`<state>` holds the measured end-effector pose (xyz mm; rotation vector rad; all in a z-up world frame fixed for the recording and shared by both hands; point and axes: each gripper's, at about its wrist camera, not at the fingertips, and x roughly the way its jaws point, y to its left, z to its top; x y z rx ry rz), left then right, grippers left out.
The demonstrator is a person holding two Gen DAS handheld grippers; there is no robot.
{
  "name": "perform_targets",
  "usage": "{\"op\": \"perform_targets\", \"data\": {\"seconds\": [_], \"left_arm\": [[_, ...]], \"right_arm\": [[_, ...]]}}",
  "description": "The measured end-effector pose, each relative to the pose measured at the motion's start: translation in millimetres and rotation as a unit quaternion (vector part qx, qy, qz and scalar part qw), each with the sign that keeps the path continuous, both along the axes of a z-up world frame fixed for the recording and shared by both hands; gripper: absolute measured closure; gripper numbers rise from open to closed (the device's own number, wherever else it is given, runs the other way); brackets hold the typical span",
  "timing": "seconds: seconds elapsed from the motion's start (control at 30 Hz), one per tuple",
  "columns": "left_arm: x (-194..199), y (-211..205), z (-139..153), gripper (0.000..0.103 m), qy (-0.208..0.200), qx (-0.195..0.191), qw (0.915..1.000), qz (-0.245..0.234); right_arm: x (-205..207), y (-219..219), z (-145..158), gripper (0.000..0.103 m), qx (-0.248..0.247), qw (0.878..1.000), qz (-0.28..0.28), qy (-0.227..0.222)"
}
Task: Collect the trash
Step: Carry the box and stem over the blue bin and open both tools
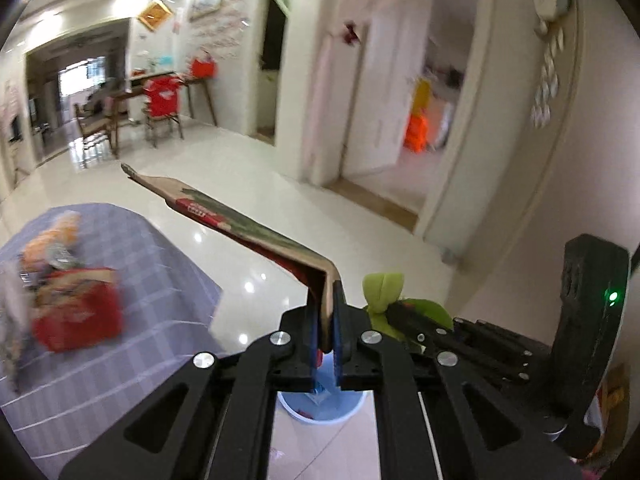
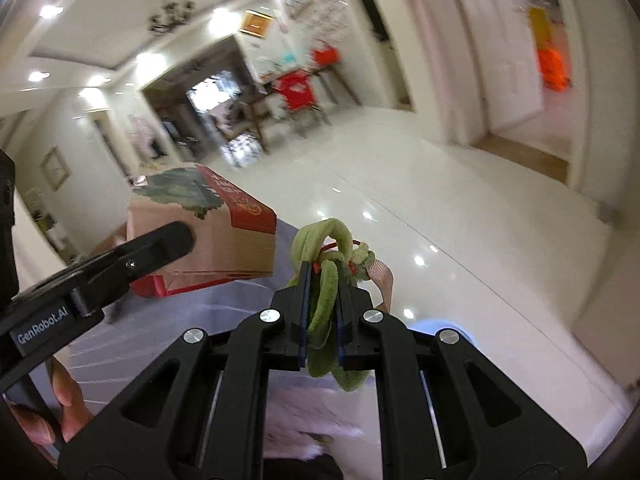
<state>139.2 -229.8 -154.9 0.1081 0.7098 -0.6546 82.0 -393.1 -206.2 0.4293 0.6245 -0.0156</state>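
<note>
Carton (image 1: 248, 226) (pinched), green peel (image 2: 326, 304)

the left gripper (image 1: 327, 320) is matte black plastic, with two angular arms that fan out from the lens toward the jaws; each arm has a long triangular cut-out and round silver screws at its joints. thin blue pads line the inner faces of its fingers (image 1: 343, 312). the right gripper (image 2: 323, 312) is built the same way: black arms, silver screws, blue pads, bright metal rails under the arms. seen from the left camera, its upright black body carries a small green light. seen from the right camera, the left gripper's side bears white "GenRobot.AI" lettering and one small screw
</note>
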Motion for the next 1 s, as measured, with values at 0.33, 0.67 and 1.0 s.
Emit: {"op": "perform_targets", "data": {"seconds": [0.33,0.67,1.0], "left_arm": [[43.4,-68.8,-101.5,0.098,0.075,0.083,0.9933,-0.029],[64.0,-74.4,-137.5,0.097,0.105,0.108,0.9879,-0.037],[63.1,-94.4,-157.8,0.097,0.136,0.116,0.9823,-0.057]], "right_arm": [[28.7,-46.0,-85.4,0.092,0.007,0.997,-0.045,0.066],[54.2,-62.4,-130.4,0.040,0.037,0.993,-0.061,0.096],[16.9,-74.2,-114.2,0.040,0.021,0.992,-0.097,0.072]]}}
